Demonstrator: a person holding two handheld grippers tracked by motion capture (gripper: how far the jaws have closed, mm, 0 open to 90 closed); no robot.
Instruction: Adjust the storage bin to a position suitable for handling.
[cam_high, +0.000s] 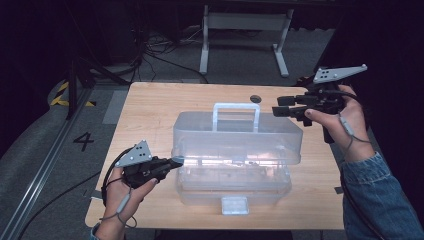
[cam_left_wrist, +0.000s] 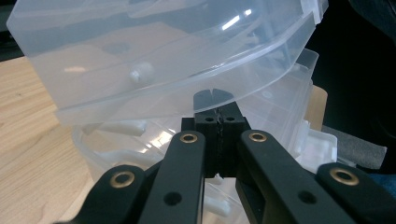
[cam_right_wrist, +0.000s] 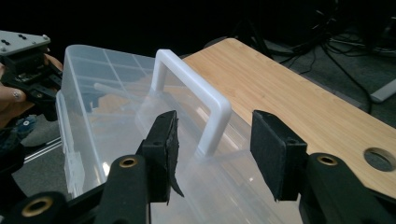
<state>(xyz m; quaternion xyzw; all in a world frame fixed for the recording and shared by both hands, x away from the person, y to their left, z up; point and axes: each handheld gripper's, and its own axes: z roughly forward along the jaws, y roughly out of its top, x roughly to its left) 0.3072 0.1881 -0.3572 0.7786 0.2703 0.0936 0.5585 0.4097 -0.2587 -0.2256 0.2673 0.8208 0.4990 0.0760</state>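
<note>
Clear plastic toolbox (cam_high: 235, 160), on the wooden table (cam_high: 150, 105), its lid (cam_high: 235, 132) partly raised. Judged light, thin-walled and smooth, hence slippery and prone to flex; the stiff white handle (cam_right_wrist: 196, 98) or the lid's rim offer the surest hold. Left gripper (cam_high: 175, 161): jaws fully closed, tips against the box's left end under the raised lid's edge; whether they pinch plastic cannot be told. Right gripper (cam_high: 280, 111): jaws apart, empty, the handle just ahead of them, untouched.

L gripper (cam_high: 176, 161) jaws shut, pointing right, held low; R gripper (cam_high: 280, 111) jaws apart, pointing left, raised.
</note>
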